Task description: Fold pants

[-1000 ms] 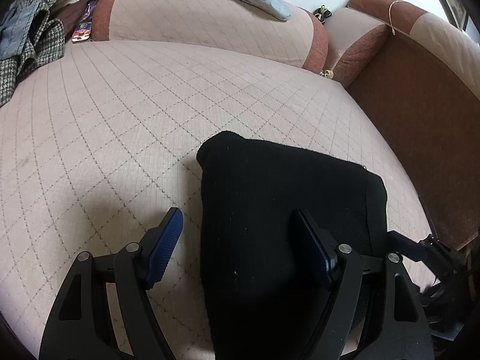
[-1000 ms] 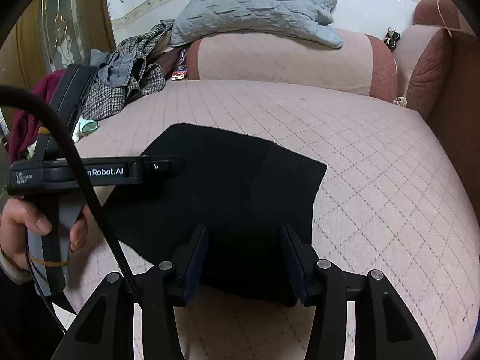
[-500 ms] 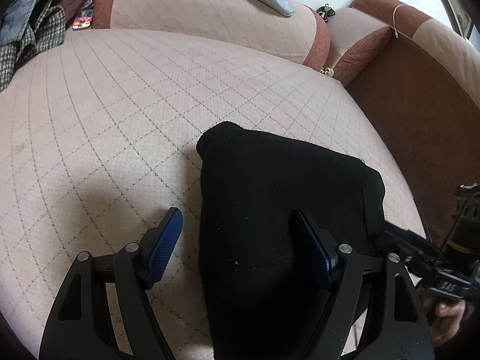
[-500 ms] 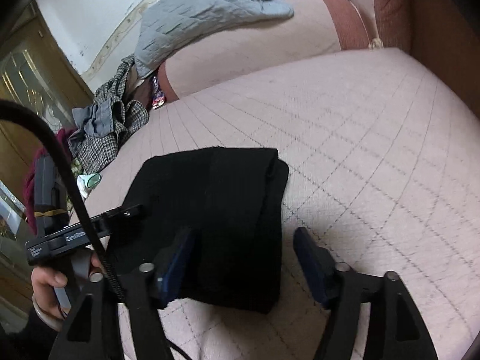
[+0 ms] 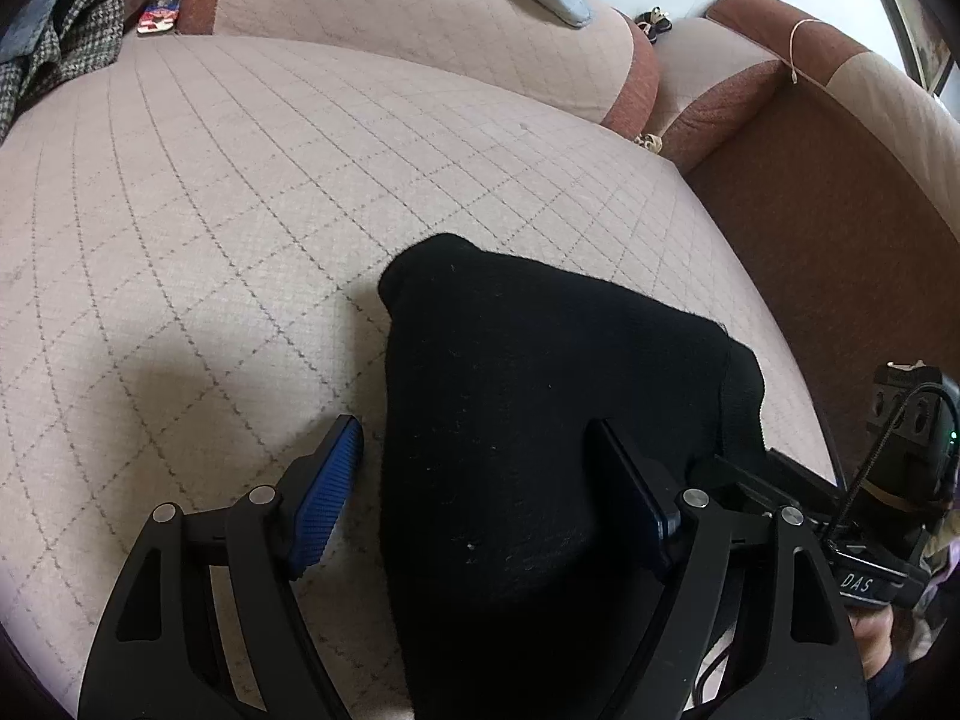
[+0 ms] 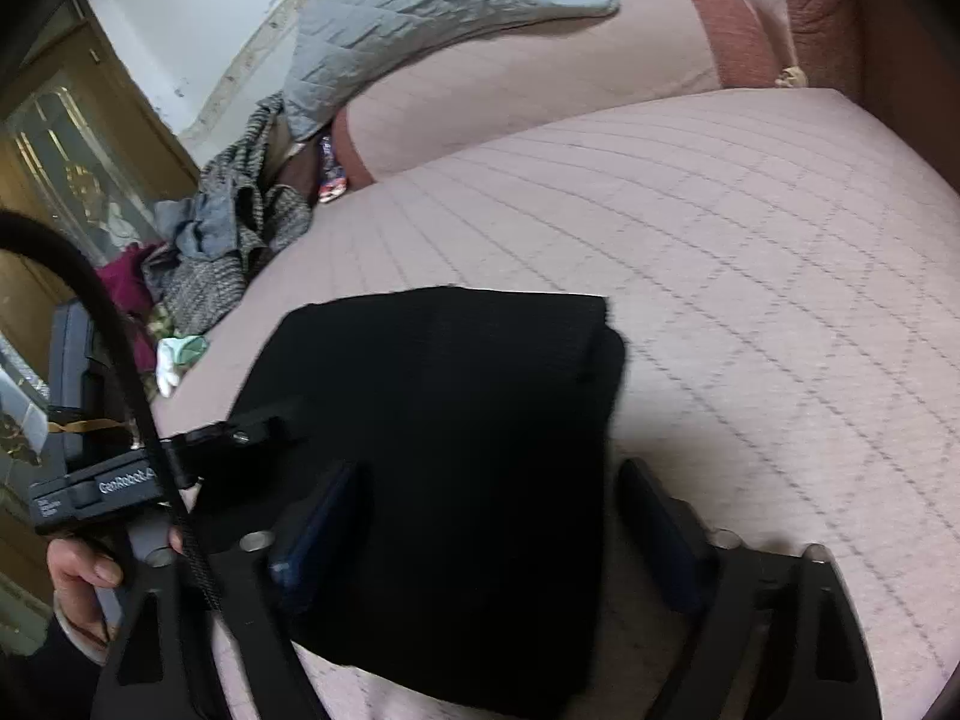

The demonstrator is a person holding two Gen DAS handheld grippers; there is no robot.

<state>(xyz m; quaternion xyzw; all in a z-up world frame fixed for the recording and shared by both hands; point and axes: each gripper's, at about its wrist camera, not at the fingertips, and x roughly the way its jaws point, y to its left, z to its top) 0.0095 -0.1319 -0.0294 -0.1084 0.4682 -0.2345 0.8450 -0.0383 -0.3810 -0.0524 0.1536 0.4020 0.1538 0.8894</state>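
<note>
The black pants (image 5: 540, 420) lie folded into a thick block on the pink quilted cushion (image 5: 240, 180). My left gripper (image 5: 480, 480) is open, its jaws astride the block's left edge, one blue pad (image 5: 330, 480) on the cushion and the other over the cloth. My right gripper (image 6: 492, 516) is open, low over the same block (image 6: 450, 420), its jaws astride the right edge. The right gripper's body shows at the lower right in the left wrist view (image 5: 870, 540); the left gripper shows at the left in the right wrist view (image 6: 120, 474). Neither holds cloth.
A grey quilted blanket (image 6: 432, 6) lies on the pink bolster (image 6: 540, 102) at the back. A heap of checked and grey clothes (image 6: 234, 240) sits at the left. A brown sofa side (image 5: 840, 240) rises to the right of the cushion.
My right gripper has swung round and come down closer to the folded block's right edge. The left gripper has edged slightly forward and stays open.
</note>
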